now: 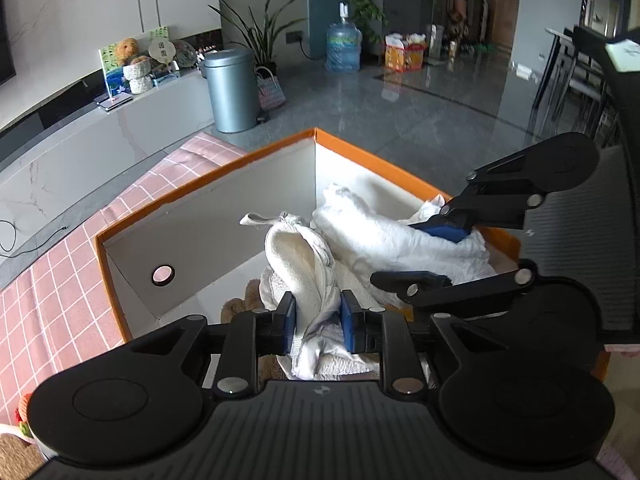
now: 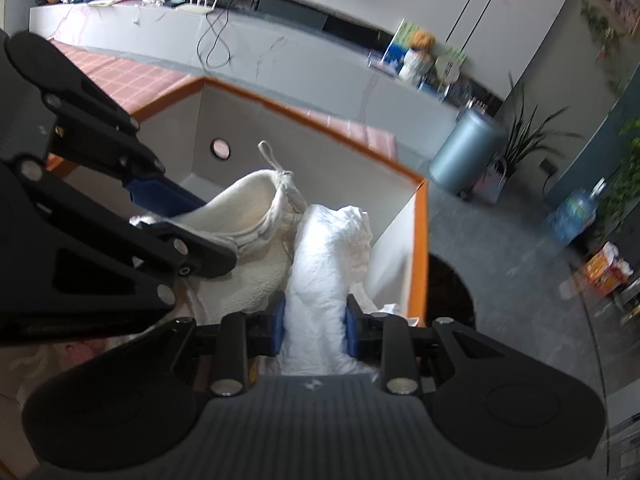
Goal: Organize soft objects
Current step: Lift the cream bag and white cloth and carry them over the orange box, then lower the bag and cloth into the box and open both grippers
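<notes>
Currently your left gripper (image 1: 318, 322) clamps the cream towel (image 1: 298, 256); your right gripper (image 2: 314, 328) clamps the white cloth (image 2: 328, 256). Both hang inside the orange box (image 1: 200, 184) ahead, unreleased.

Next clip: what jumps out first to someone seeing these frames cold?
The orange-rimmed box on the pink checked tablecloth, with white fabric heaped inside. The left gripper is clamped on a cream knitted cloth, while the right gripper pinches a crinkled white cloth beside it, both over the box. A brown plush toy peeks from beneath the cloths.
</notes>
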A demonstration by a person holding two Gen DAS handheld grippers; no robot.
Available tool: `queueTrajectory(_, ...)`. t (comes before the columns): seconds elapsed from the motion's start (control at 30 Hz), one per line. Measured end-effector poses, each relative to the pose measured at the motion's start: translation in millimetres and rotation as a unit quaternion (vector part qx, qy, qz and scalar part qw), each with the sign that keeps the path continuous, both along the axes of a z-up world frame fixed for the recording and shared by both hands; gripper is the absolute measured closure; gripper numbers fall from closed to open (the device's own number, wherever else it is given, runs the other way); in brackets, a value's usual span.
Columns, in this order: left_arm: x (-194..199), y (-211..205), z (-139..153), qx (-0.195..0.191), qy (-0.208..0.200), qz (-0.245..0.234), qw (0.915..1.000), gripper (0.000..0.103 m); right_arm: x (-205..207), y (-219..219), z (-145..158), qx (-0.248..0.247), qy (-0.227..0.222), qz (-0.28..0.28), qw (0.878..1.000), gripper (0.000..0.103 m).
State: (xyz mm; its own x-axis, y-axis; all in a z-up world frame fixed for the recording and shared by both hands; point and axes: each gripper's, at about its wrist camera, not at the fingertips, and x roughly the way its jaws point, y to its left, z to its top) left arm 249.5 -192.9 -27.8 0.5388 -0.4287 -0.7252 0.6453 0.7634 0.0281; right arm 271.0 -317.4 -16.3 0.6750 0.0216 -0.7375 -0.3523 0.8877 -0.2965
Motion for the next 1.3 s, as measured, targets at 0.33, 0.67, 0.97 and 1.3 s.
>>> queueTrajectory(0.33,9.6,-4.8,-5.7,-0.011,0.021,-0.007,0.9997,0.068,0.9,5.0,-8.1,-0.022,0.022,0.015,0.999,0.068)
queueTrajectory(0.67,9.9,3.7,-1.8,-0.023,0.019,0.002,0.9996,0.039,4.6,12.4,-6.9,-0.045,0.024,0.035,0.998,0.046)
queueTrajectory(0.97,5.3,17.6,16.9,-0.044,0.010,0.026,0.9987,0.028,-7.6,13.8,15.2,-0.081,-0.004,0.047,0.996,0.029)
queueTrajectory(1.3,-16.7,32.1,38.9,-0.055,-0.013,0.040,0.9976,0.026,-30.5,6.0,34.9,-0.109,-0.012,0.038,0.993,0.016)
